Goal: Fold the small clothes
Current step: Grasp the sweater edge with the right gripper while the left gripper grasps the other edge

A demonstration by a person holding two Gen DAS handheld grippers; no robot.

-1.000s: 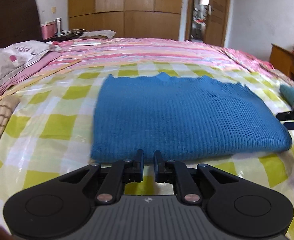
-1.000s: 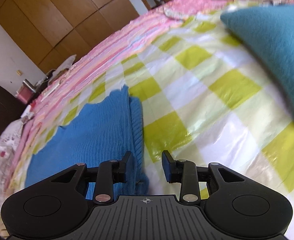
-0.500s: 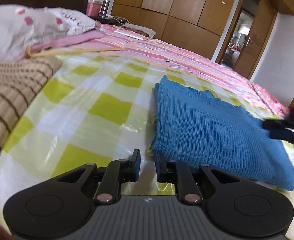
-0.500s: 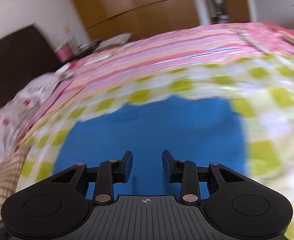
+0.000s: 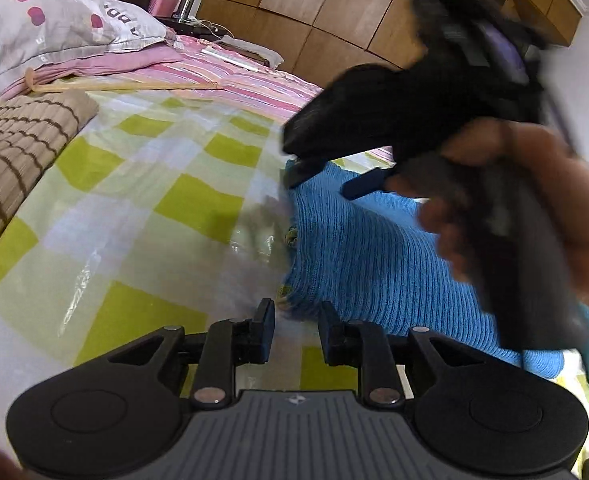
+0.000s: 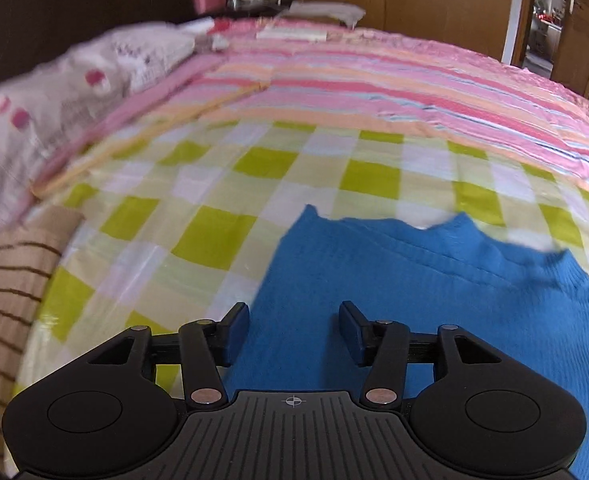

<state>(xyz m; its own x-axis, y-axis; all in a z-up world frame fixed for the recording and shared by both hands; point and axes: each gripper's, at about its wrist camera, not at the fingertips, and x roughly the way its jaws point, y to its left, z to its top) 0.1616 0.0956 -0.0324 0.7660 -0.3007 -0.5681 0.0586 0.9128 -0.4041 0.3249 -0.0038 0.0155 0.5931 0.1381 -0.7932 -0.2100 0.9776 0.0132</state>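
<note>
Bed (image 6: 334, 80) carrying green-checked plastic sheet (image 5: 142, 216); blue knit sweater (image 5: 374, 264) lying folded on sheet. Wardrobe (image 5: 334, 8) standing behind bed. Pillow (image 5: 54, 28) and striped brown cloth (image 5: 14, 148) sitting left, apart from sweater. Right gripper (image 5: 322, 182), hand-held, blocking sweater's far part; jaws opening, nothing between. Left gripper (image 5: 296, 330) jaws opening at sweater's near corner, nothing pinched.

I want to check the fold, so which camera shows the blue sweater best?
The right wrist view: the blue sweater fills its lower right, with the far edge and left side unblocked, though slightly blurred. In the left wrist view the sweater is sharper, but the right gripper and the hand holding it cover much of it.
</note>
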